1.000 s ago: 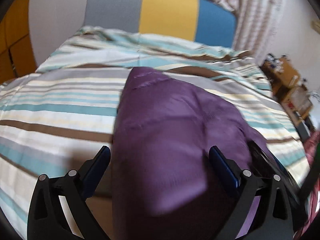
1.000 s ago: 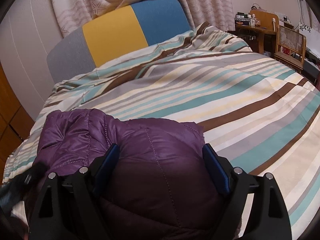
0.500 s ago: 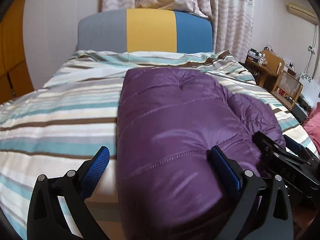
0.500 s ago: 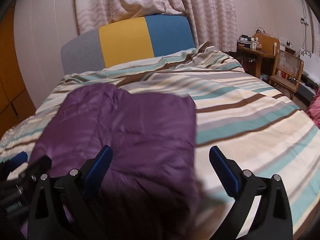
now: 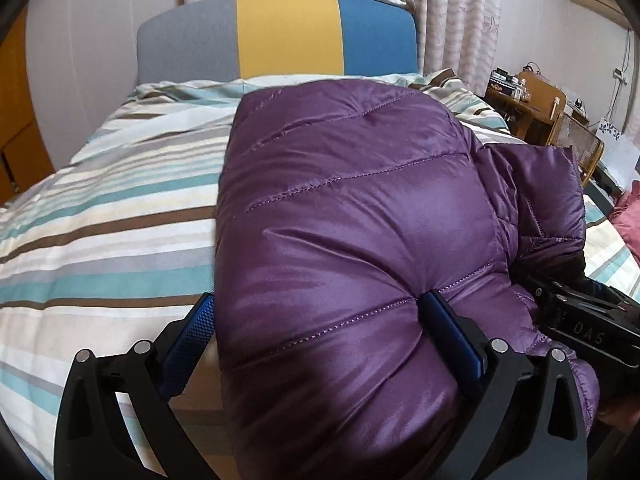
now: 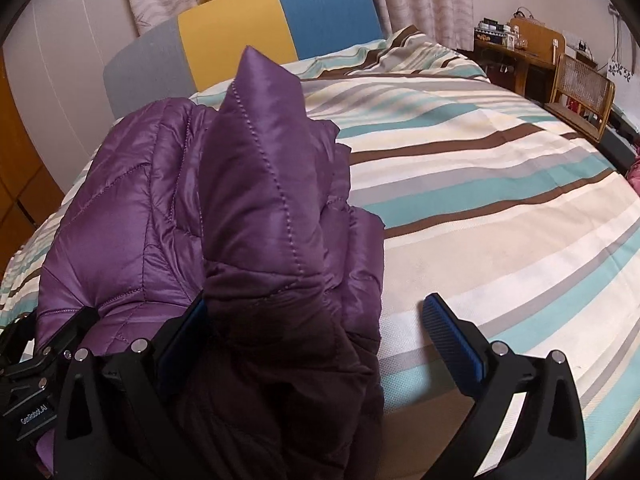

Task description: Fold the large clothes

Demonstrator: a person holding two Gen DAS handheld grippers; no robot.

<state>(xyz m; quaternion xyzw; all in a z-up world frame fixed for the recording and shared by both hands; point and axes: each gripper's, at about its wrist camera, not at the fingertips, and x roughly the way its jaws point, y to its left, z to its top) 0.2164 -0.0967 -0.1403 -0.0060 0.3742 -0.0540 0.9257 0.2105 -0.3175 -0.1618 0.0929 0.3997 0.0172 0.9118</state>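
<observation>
Purple quilted jacket (image 5: 352, 240) lies bunched on the near part of the bed, on a striped duvet (image 5: 112, 216). Headboard (image 5: 280, 36) in grey, yellow and blue at the far end; curtains (image 6: 412, 0) behind it; wooden desk (image 6: 516, 56) far right.

Left gripper (image 5: 320, 328): jaws spread wide, a puffy fold of jacket bulging between them; cannot tell whether the pads press it.

Right gripper (image 6: 316, 332): jaws have just been opening and stand wide apart. Jacket fabric lies against the left pad; right pad (image 6: 452, 340) is clear, over the duvet.
</observation>
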